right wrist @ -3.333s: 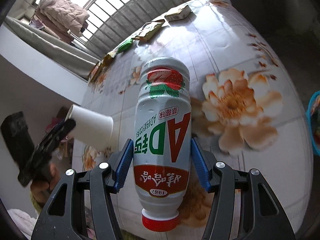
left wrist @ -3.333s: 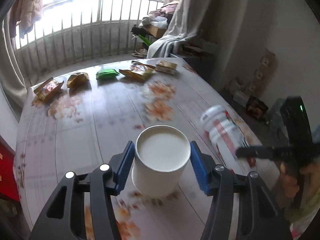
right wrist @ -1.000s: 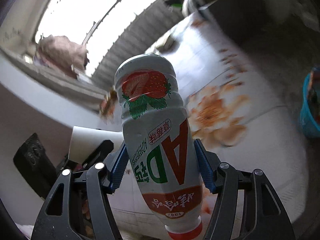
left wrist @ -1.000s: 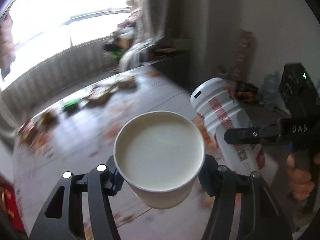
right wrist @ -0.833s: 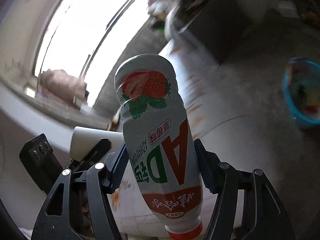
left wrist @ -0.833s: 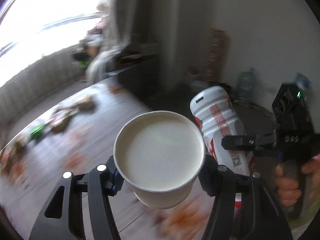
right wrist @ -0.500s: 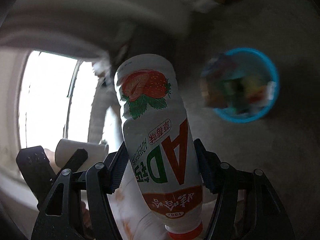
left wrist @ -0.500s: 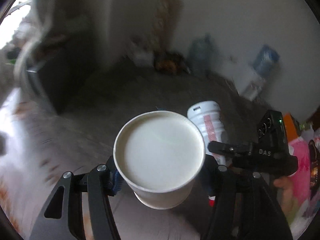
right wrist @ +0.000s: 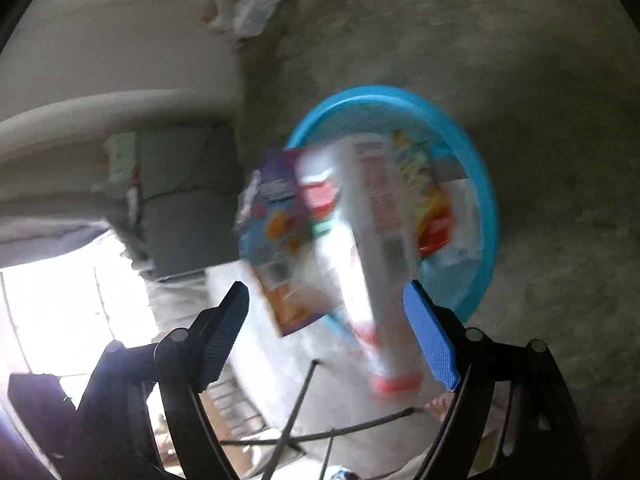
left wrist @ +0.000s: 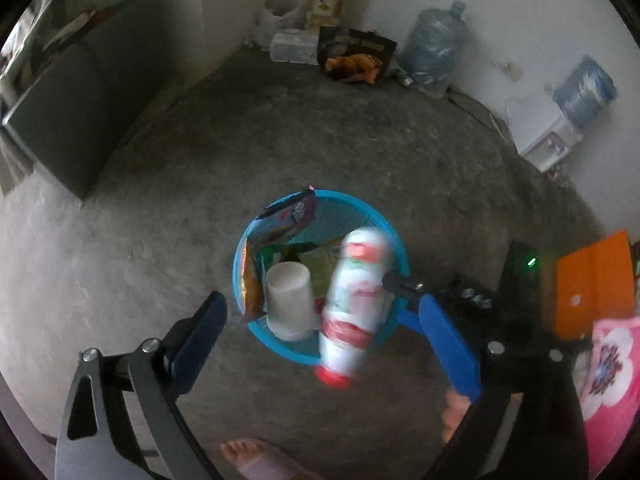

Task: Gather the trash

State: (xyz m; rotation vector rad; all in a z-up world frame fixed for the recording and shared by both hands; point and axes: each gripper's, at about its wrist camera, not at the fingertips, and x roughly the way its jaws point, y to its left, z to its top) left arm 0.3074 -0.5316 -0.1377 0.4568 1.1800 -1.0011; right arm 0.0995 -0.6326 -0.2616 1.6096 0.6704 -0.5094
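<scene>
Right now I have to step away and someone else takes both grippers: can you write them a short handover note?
Left gripper: open, jaws just widened, nothing between them. Its paper cup is in the blue basket among wrappers.
Right gripper: open, jaws just widened; the drink bottle is blurred and clear of both pads, over the basket's near rim, apparently dropping in.
Done: cup binned, bottle released.
Left: check that the bottle landed inside. The table is out of view, so remaining trash can't be judged.

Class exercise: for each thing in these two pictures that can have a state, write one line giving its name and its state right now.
Left gripper: open, jaws just widened, nothing pressed.
Right gripper: open, jaws just widened, pads off the bottle.
Paper cup: released, inside the basket.
Strawberry drink bottle: released, blurred, red cap towards the camera, over the basket.
Blue basket: upright on the floor, holding wrappers.
</scene>
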